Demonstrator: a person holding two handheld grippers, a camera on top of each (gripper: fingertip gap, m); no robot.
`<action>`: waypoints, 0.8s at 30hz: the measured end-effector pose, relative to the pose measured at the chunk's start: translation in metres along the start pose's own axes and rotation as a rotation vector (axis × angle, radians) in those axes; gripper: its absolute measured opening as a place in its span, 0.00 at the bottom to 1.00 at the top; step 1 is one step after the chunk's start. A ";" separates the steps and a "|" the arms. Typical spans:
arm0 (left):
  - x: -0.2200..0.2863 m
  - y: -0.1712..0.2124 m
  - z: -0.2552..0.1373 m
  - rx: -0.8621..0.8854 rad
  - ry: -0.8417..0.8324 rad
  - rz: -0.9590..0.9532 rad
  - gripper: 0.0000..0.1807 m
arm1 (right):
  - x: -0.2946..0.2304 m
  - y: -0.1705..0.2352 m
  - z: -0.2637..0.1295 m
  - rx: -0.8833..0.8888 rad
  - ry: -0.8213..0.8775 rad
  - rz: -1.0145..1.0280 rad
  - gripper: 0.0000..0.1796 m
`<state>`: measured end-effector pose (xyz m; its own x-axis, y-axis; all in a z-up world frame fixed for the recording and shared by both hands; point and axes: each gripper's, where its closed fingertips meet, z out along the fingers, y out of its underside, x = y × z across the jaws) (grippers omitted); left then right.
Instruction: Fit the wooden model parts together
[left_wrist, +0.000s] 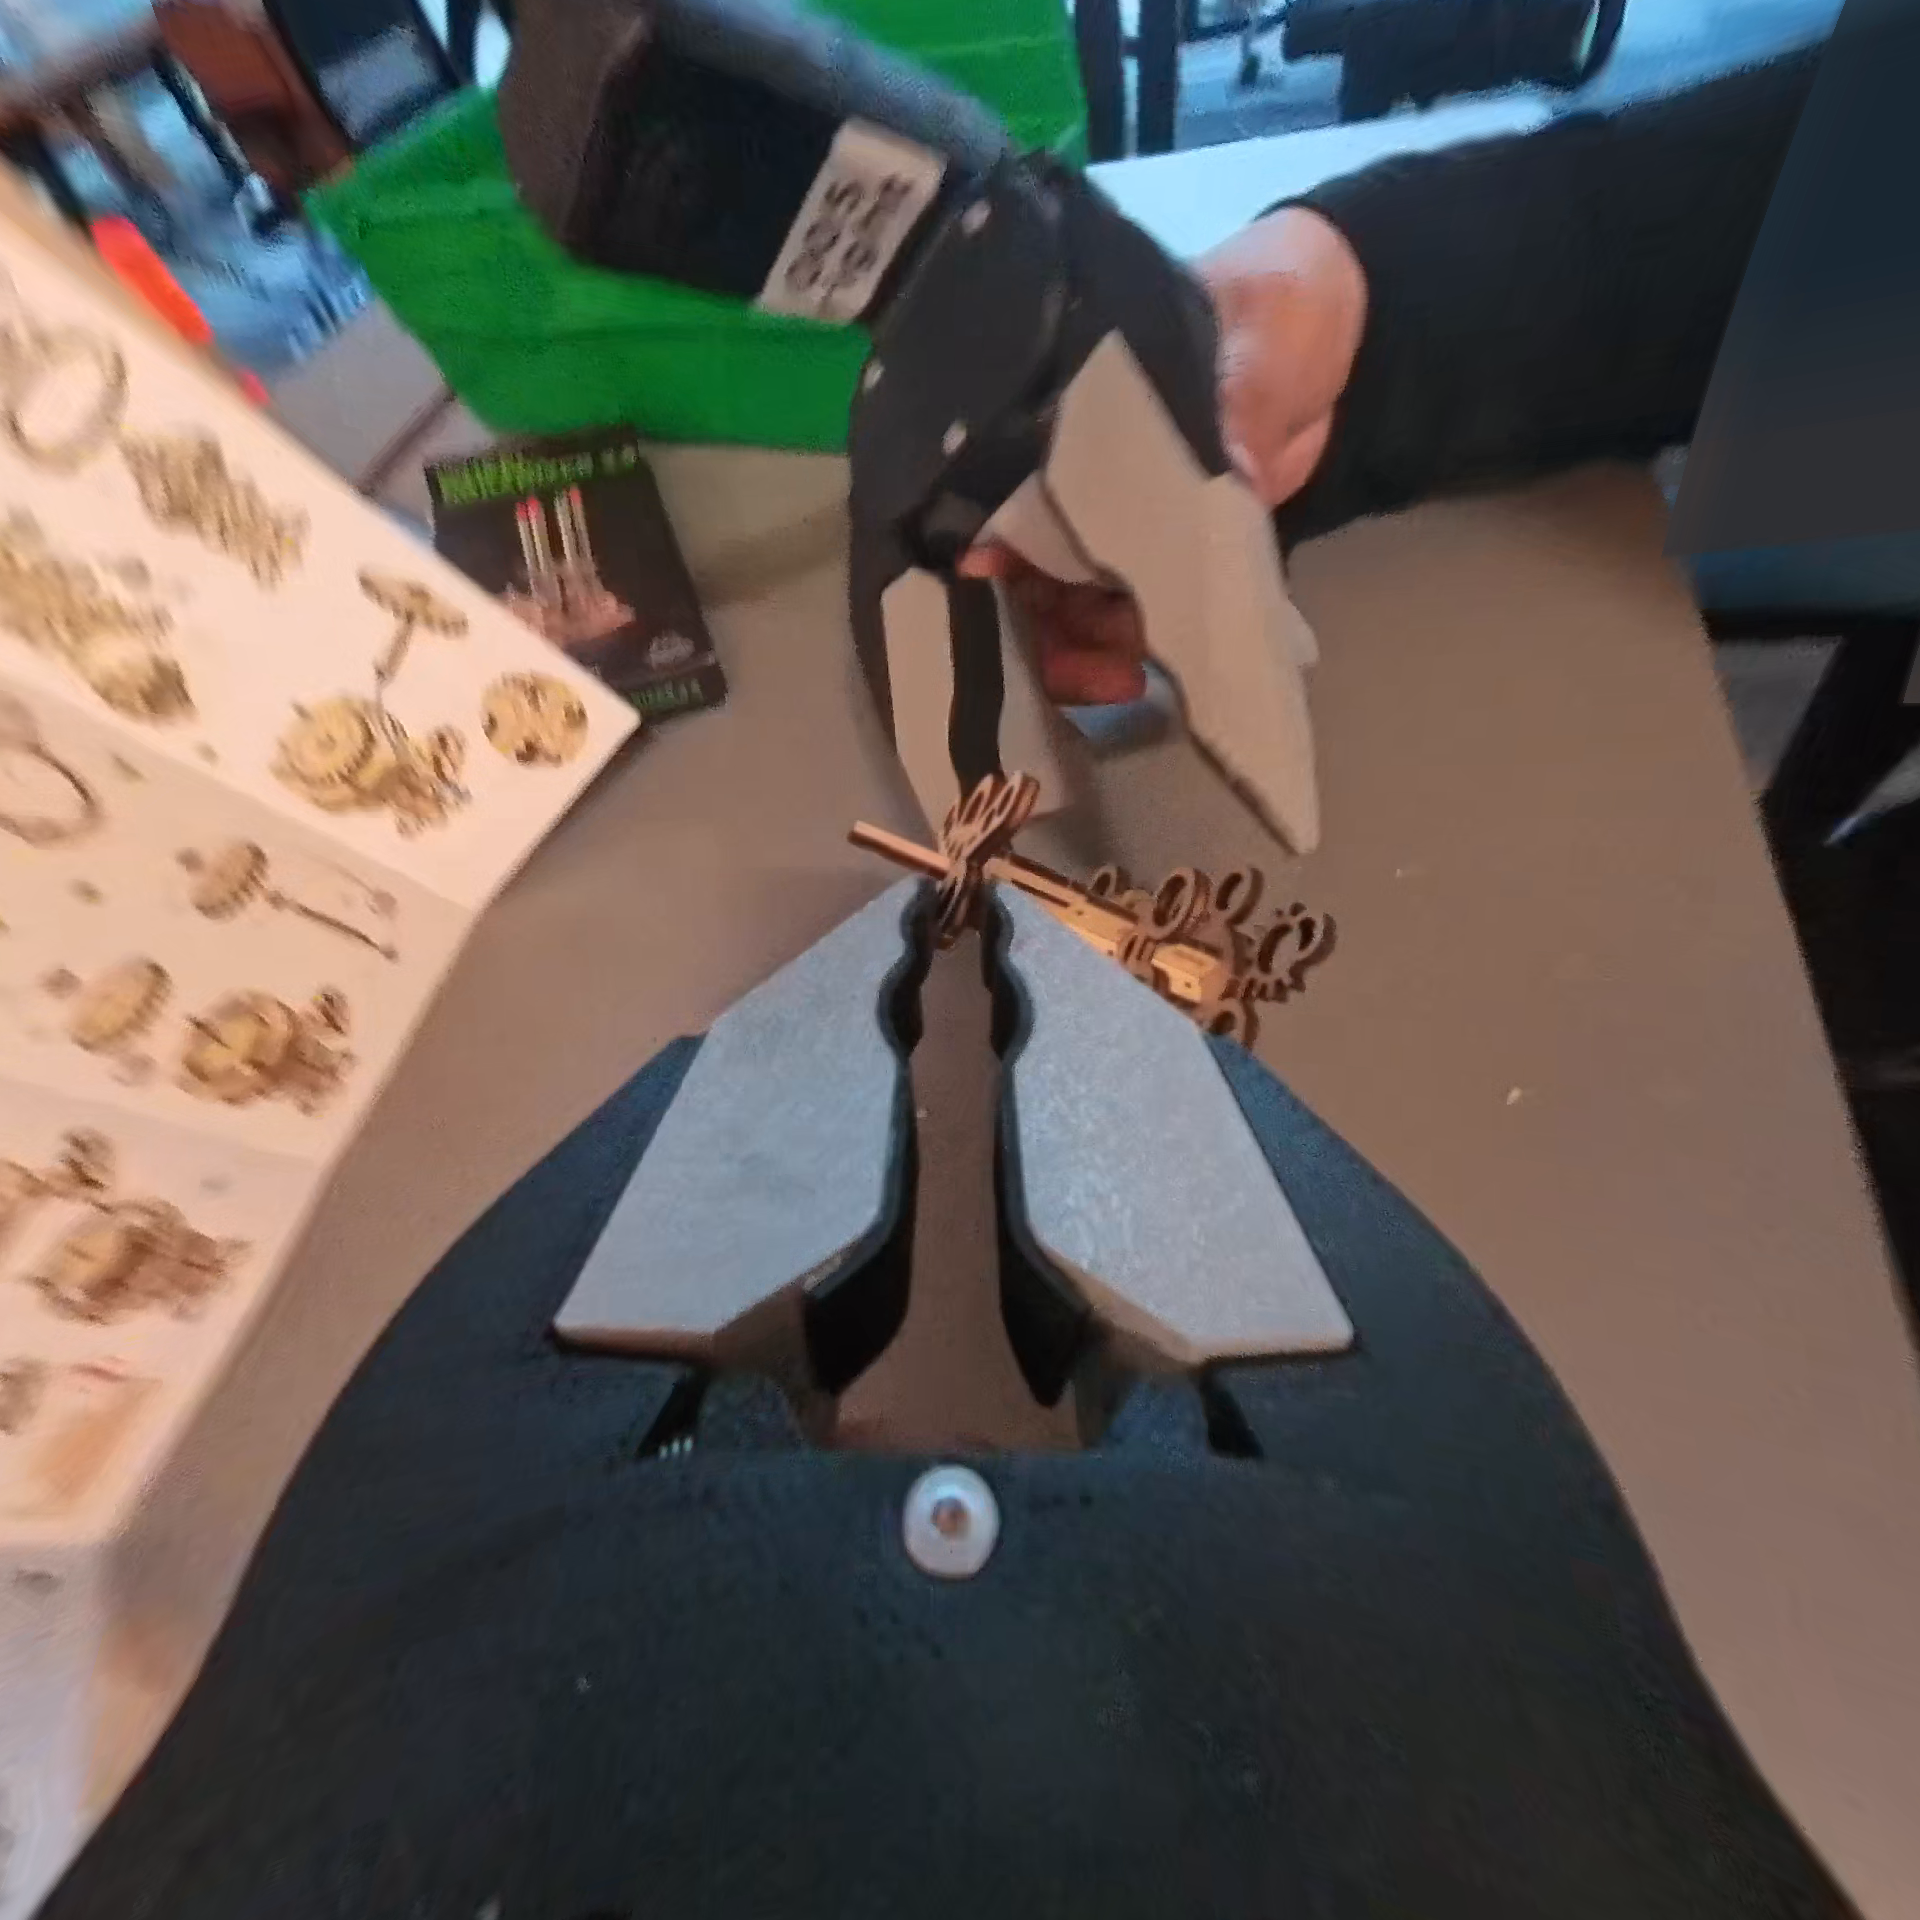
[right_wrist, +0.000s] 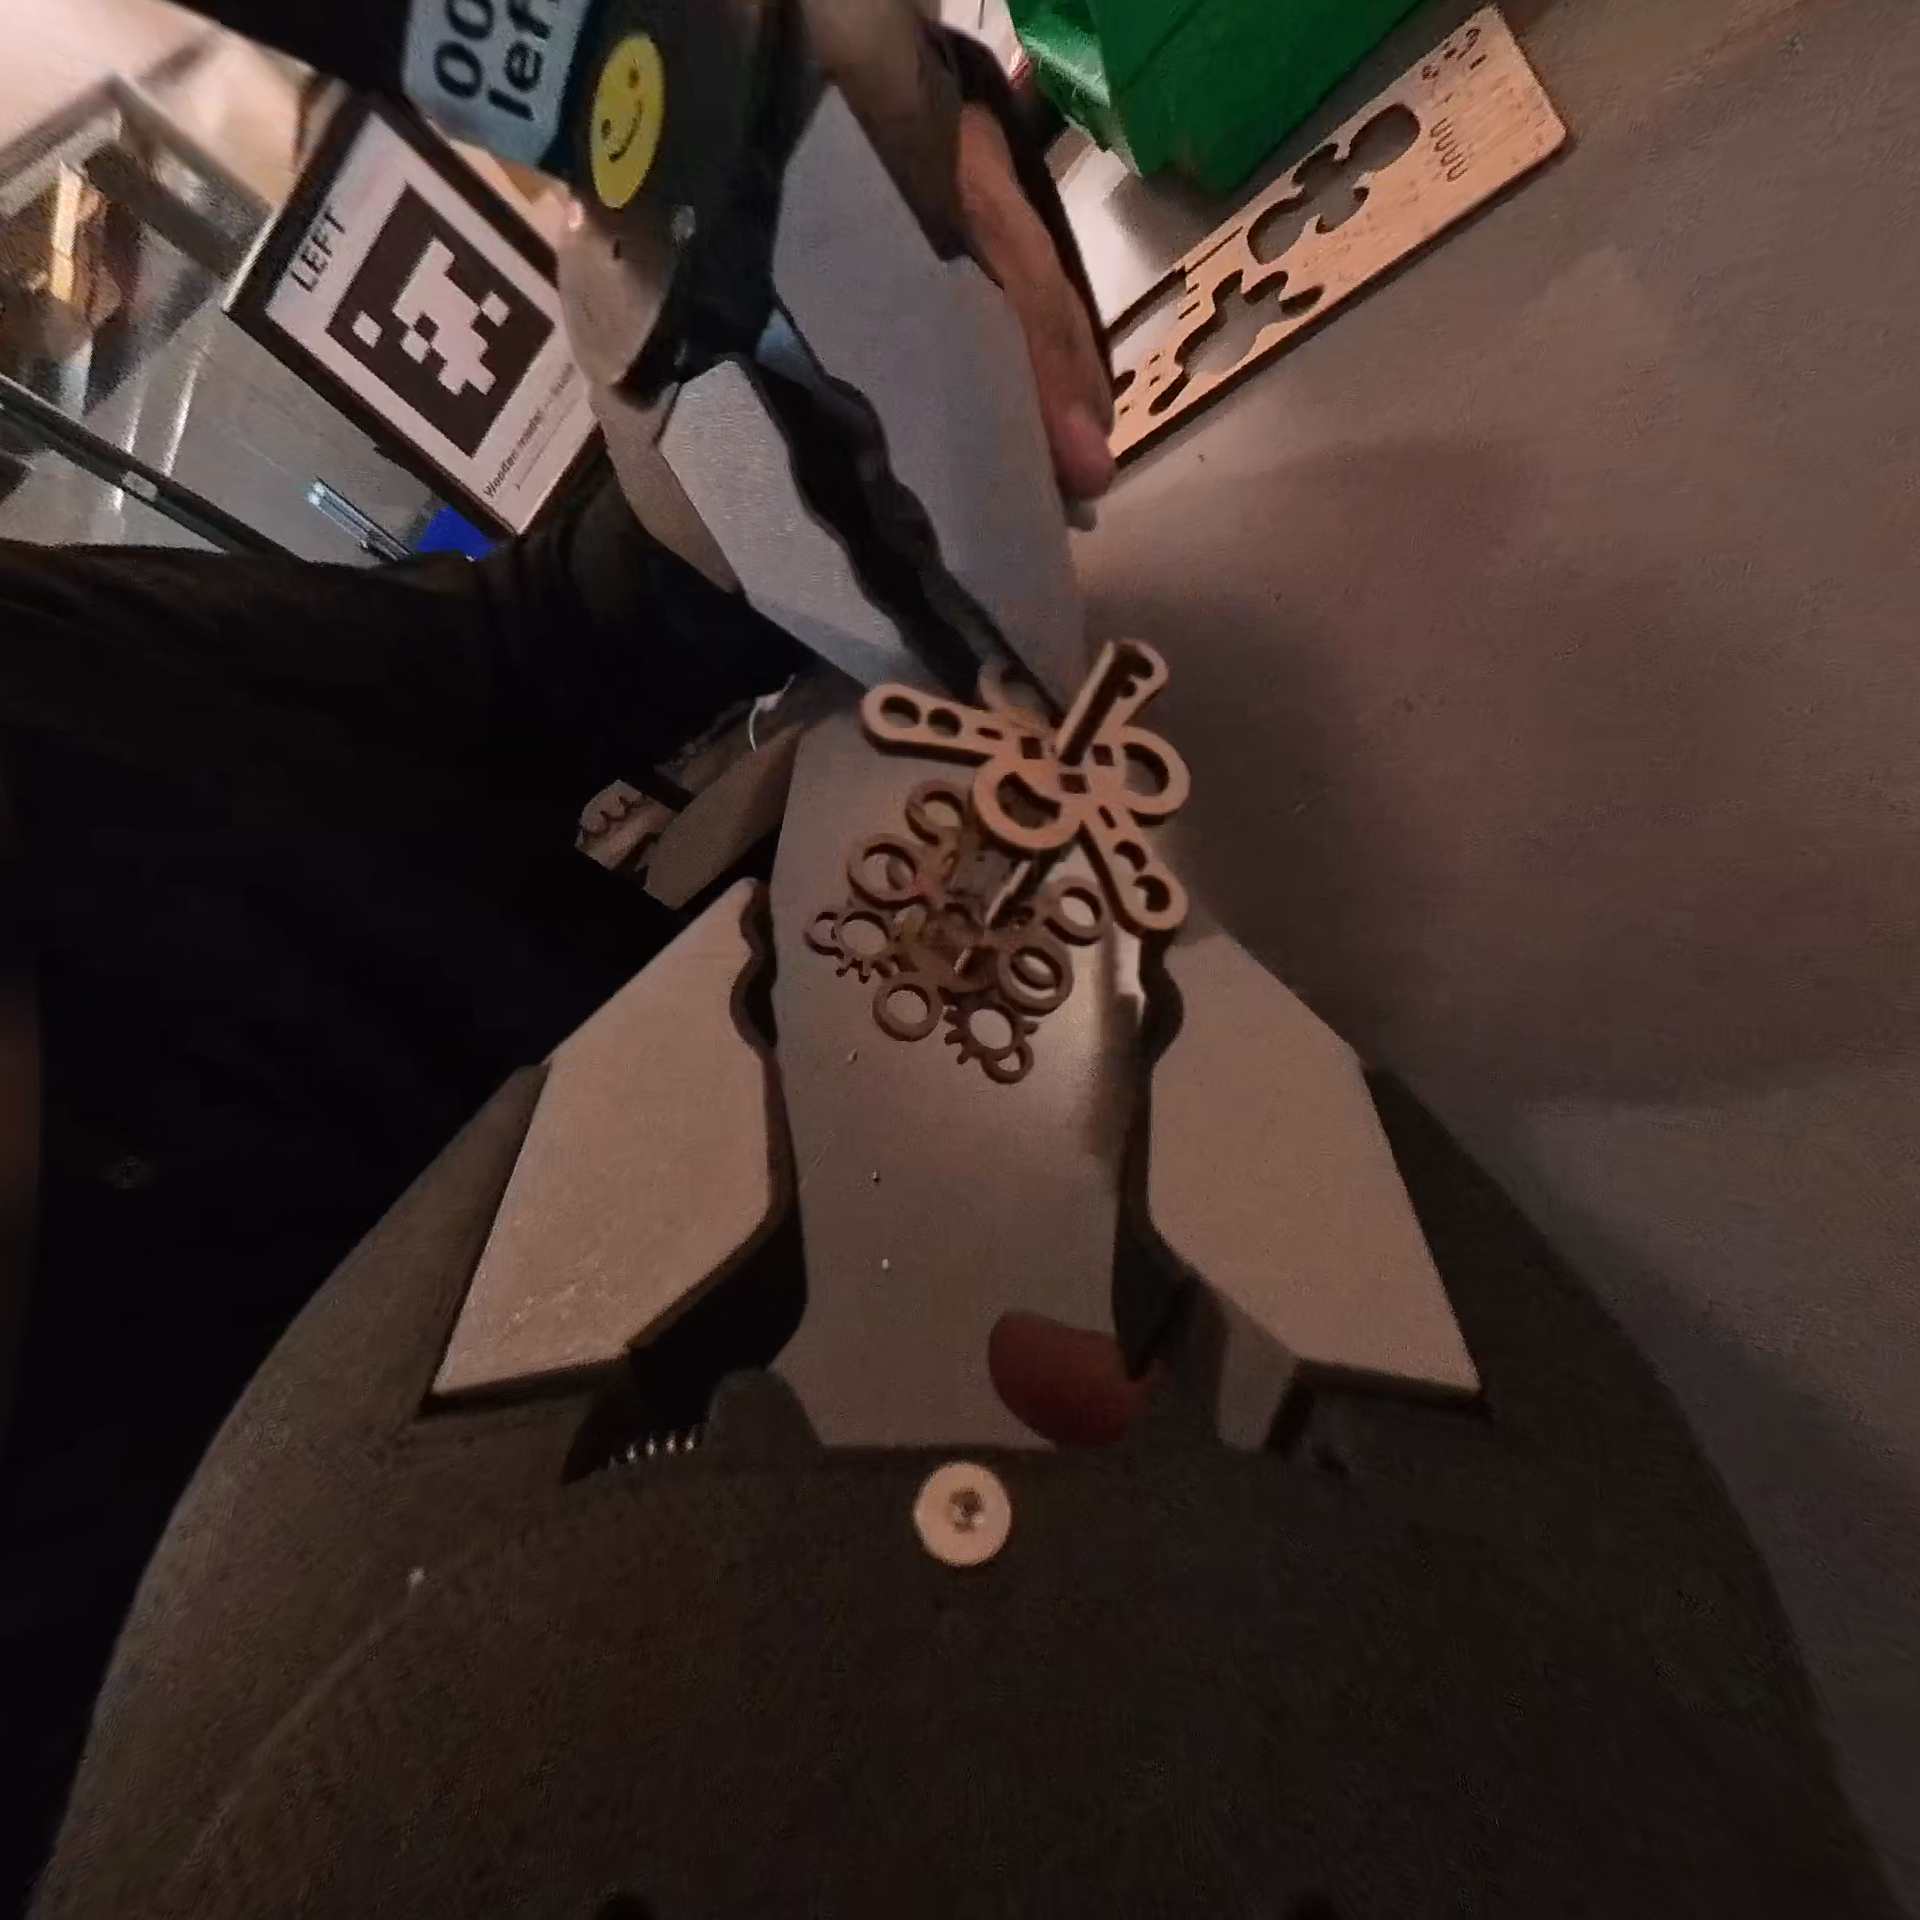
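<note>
The wooden model (left_wrist: 1184, 940) is a small axle carrying several lace-like gear wheels; it also shows in the right wrist view (right_wrist: 966, 925). My left gripper (left_wrist: 958, 914) is shut on a flower-shaped wheel (left_wrist: 982, 847) at the axle's near end and holds the model just above the grey table. In the right wrist view the left gripper (right_wrist: 1023, 675) comes in from the top, at the cross-shaped part (right_wrist: 1039, 769). My right gripper (right_wrist: 951, 961) is open, its fingers either side of the gear cluster without touching it. In the left wrist view the right gripper (left_wrist: 1153, 821) hangs over the model from above.
A folded instruction sheet (left_wrist: 208, 779) lies at the left, with a dark booklet (left_wrist: 577, 582) and a green bin (left_wrist: 582, 291) behind it. A wooden sheet with cut-out holes (right_wrist: 1330, 239) lies on the grey table (left_wrist: 1507, 1143). A marker card (right_wrist: 416, 312) stands behind.
</note>
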<state>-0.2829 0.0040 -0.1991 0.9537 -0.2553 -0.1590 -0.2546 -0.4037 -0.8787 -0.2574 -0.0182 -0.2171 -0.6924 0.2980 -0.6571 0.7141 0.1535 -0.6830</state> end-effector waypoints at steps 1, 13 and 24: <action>-0.002 0.003 0.001 0.005 0.022 -0.090 0.03 | 0.000 0.000 -0.003 0.006 0.001 0.008 0.40; -0.042 0.023 -0.008 0.189 0.139 -0.878 0.03 | 0.017 -0.018 -0.034 0.071 0.493 -0.451 0.60; -0.026 0.011 -0.003 0.292 0.233 -1.089 0.02 | 0.010 -0.021 -0.016 0.106 0.455 -0.507 0.59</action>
<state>-0.3111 0.0035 -0.2033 0.5848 -0.0648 0.8086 0.7618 -0.2985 -0.5749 -0.2781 -0.0037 -0.2042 -0.8097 0.5832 -0.0651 0.2839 0.2923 -0.9132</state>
